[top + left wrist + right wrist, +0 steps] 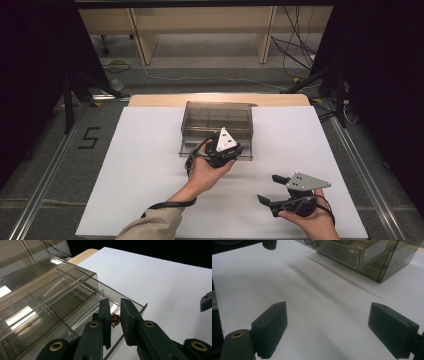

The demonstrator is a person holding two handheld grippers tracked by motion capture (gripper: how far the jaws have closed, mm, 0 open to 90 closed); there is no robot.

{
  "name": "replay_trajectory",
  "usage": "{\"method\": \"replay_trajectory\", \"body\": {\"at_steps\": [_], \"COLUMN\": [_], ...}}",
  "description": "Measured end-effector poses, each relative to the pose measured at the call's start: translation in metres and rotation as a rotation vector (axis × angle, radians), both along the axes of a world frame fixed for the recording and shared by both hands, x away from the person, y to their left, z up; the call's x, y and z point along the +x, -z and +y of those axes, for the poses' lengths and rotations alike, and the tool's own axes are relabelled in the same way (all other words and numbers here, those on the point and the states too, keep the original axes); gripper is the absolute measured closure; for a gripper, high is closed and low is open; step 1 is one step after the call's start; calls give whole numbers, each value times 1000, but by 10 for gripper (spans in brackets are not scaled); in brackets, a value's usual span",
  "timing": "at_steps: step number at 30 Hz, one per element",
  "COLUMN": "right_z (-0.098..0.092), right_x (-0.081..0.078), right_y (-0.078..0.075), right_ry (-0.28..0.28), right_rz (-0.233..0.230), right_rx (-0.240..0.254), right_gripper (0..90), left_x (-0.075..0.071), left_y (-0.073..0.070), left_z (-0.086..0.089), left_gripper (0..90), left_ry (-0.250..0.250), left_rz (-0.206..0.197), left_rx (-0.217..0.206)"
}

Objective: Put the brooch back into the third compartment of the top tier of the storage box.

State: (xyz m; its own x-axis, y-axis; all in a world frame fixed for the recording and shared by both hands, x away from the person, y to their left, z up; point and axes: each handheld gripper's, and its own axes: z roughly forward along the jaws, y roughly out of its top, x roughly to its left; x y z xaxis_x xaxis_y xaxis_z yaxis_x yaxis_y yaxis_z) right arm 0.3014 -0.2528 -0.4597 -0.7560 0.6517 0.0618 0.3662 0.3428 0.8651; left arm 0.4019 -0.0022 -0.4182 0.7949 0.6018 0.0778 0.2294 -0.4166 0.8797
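A smoky clear drawer box [217, 117] stands at the middle of the white table [145, 170], with its lower drawer [136, 303] pulled out. My left gripper [222, 150] hovers over that drawer's front. In the left gripper view its jaws [114, 302] stand a narrow gap apart with nothing pressed between them. Through the gap a small reddish-brown object [115, 318] lies on the drawer floor. My right gripper [267, 188] rests low at the front right, wide open and empty [327, 307], facing the box [372, 255] across bare table.
Two small knobs [310, 243] show on a drawer front. The table's wooden back edge [220, 100] lies just behind the box. Dark stand legs [75, 90] flank the table, and cables [295, 47] run on the floor beyond.
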Motion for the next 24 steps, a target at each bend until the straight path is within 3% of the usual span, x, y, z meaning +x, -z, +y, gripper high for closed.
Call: {"method": "replay_trajectory", "body": {"at_steps": [13,20,24], "right_z": [0,-1,-1], "right_x": [0,0,0], "right_y": [0,0,0], "right_ry": [0,0,1], "right_rz": [1,-1,-2], "right_rx": [0,0,0], "right_gripper": [163,163,163], "left_x": [1,0,-4], "left_y": [0,-3,-7], "left_z": [-1,1,7], "left_gripper": [745,662,584], "left_ry": [-4,-14,-17], "left_rz": [11,-1,-7], "left_rx": [2,-14,-44]}}
